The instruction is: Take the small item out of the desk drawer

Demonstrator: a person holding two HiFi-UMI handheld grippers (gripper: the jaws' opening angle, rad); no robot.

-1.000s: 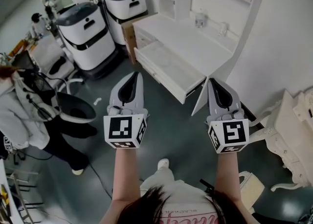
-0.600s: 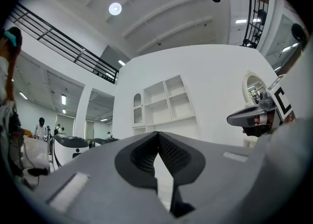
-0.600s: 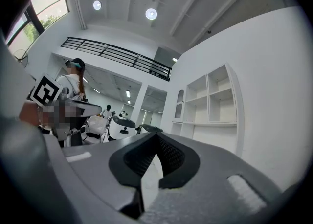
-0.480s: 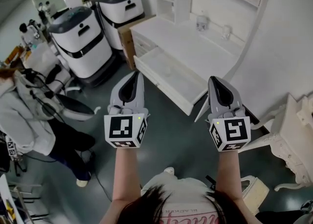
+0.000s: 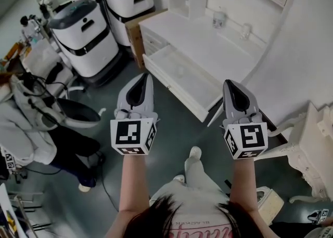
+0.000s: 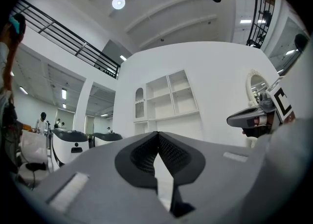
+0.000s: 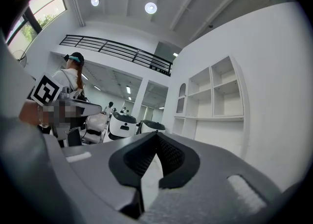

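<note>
The white desk (image 5: 208, 44) stands ahead with its drawer (image 5: 182, 76) pulled open. The drawer's inside looks pale, and I cannot make out a small item in it. My left gripper (image 5: 144, 76) hangs in the air over the dark floor, short of the drawer's front, with its jaws shut on nothing. My right gripper (image 5: 229, 82) is level with it near the drawer's right corner, also shut and empty. In the left gripper view the left gripper (image 6: 157, 134) points at the desk's white shelves (image 6: 171, 96). In the right gripper view the right gripper (image 7: 156, 134) points at the shelves (image 7: 215, 96).
Two white-and-grey machines (image 5: 86, 34) (image 5: 127, 0) and a brown cabinet (image 5: 138, 37) stand left of the desk. A person in a grey top (image 5: 26, 122) is at the far left. Two small jars (image 5: 219, 20) (image 5: 244, 31) sit on the desktop. White ornate furniture (image 5: 317, 143) stands at the right.
Both grippers have been carried together towards the desk, still side by side and shut. A shoe of the person holding them now shows stepped forward on the floor.
</note>
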